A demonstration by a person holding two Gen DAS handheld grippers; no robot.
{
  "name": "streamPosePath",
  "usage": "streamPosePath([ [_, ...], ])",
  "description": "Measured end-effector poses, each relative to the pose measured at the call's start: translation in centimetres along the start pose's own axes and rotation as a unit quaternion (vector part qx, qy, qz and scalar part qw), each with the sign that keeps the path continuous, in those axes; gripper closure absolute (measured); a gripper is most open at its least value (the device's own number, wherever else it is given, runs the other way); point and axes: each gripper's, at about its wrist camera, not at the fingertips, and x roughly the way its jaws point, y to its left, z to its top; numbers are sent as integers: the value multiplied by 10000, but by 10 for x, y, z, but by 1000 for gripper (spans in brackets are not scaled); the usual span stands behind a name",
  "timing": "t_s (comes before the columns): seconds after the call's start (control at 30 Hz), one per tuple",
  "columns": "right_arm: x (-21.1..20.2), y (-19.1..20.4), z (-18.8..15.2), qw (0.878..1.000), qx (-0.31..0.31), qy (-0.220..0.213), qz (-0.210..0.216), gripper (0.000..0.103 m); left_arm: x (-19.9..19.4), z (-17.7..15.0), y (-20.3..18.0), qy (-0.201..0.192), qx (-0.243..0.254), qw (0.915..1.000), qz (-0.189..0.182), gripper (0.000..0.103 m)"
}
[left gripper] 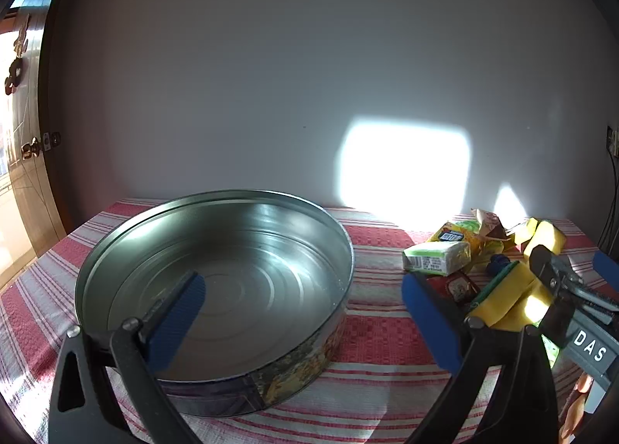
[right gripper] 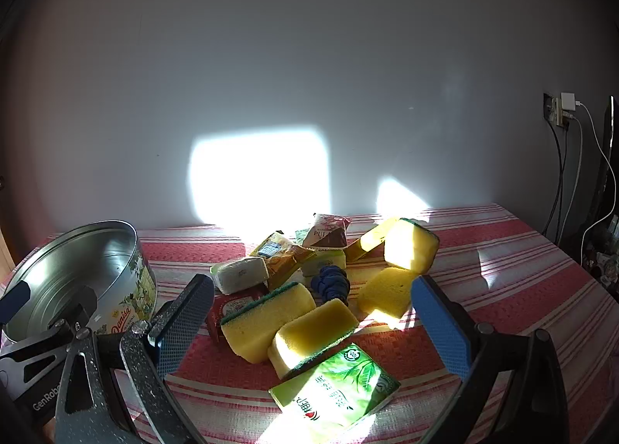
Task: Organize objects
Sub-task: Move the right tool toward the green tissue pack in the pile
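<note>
An empty round metal tin [left gripper: 216, 281] stands on the striped cloth, and my left gripper [left gripper: 305, 322] hangs open just above its near rim, holding nothing. To its right lies a pile: several yellow sponges [right gripper: 267, 316] with green backs, a green tissue pack [right gripper: 336, 390], a white-green pack [right gripper: 240, 273], a blue knobbly item [right gripper: 330, 283] and small sachets [right gripper: 282, 250]. My right gripper [right gripper: 313, 324] is open over the near side of the pile. Two sponges show between its pads [right gripper: 441, 324], untouched. The tin [right gripper: 77, 270] sits left of the pile.
A red-and-white striped cloth [right gripper: 503, 270] covers the table, which ends at a plain wall. A wall socket with a charger and hanging cables [right gripper: 561, 111] is at the far right. A wooden door [left gripper: 23, 173] stands at the far left. Bright sun patches fall on the pile.
</note>
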Motion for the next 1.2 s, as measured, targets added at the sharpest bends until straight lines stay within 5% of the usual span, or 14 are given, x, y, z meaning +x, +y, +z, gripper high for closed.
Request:
streamPosePath([
  [0.73,7,-8,-1,9997,12,237,-90,0,-3,1,-7,25,120,9996,-253,0],
  [1.2,11,-82,-15,9942,136,1051,158,1,-10,-1,-23,-75,452,9976,-523,0],
])
